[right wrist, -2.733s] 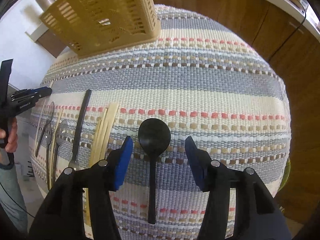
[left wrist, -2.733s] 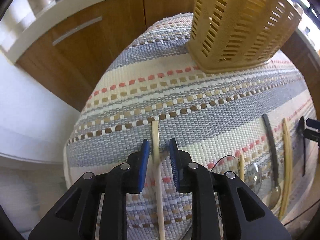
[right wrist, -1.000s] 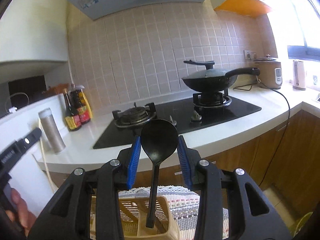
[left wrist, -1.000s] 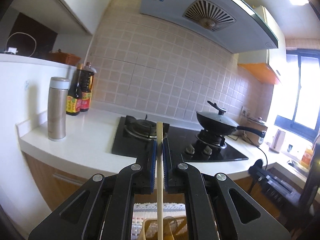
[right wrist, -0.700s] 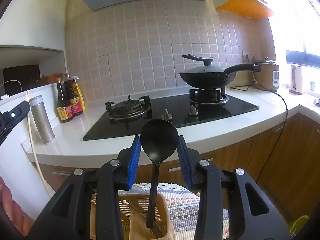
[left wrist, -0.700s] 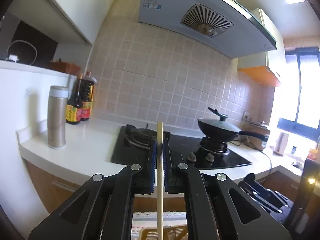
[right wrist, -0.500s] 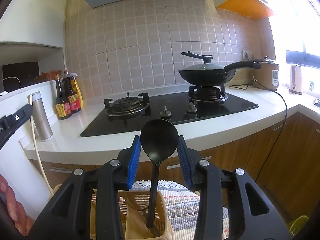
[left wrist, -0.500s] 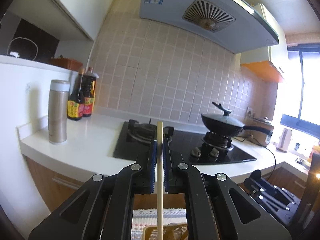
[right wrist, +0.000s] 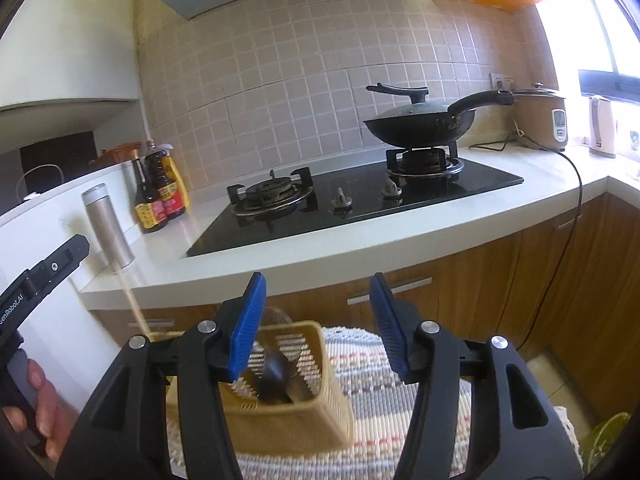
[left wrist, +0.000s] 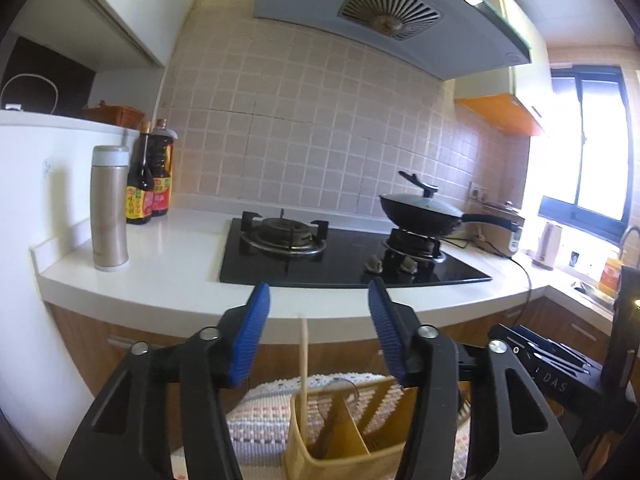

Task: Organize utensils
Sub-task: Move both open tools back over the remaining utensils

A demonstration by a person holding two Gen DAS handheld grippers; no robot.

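Note:
My left gripper (left wrist: 320,330) is open and empty above the tan slotted utensil basket (left wrist: 356,460). A pale wooden chopstick (left wrist: 304,368) stands upright in the basket's left compartment, below and between the fingers. My right gripper (right wrist: 316,326) is open and empty over the same basket (right wrist: 296,416). The black spoon (right wrist: 276,372) sits inside the basket with its bowl up. The chopstick (right wrist: 132,300) shows blurred at the left in the right wrist view. The left gripper's body (right wrist: 36,280) is at the left edge there.
The basket stands on a striped woven mat (right wrist: 360,372). Behind are a white counter (left wrist: 168,280), a black gas hob (left wrist: 340,256) with a lidded wok (left wrist: 424,212), a steel flask (left wrist: 109,208), sauce bottles (left wrist: 150,176), and wooden cabinets (right wrist: 500,296).
Both grippers have opened. The chopstick has dropped from the left gripper into the basket. The black spoon has dropped from the right gripper into the basket.

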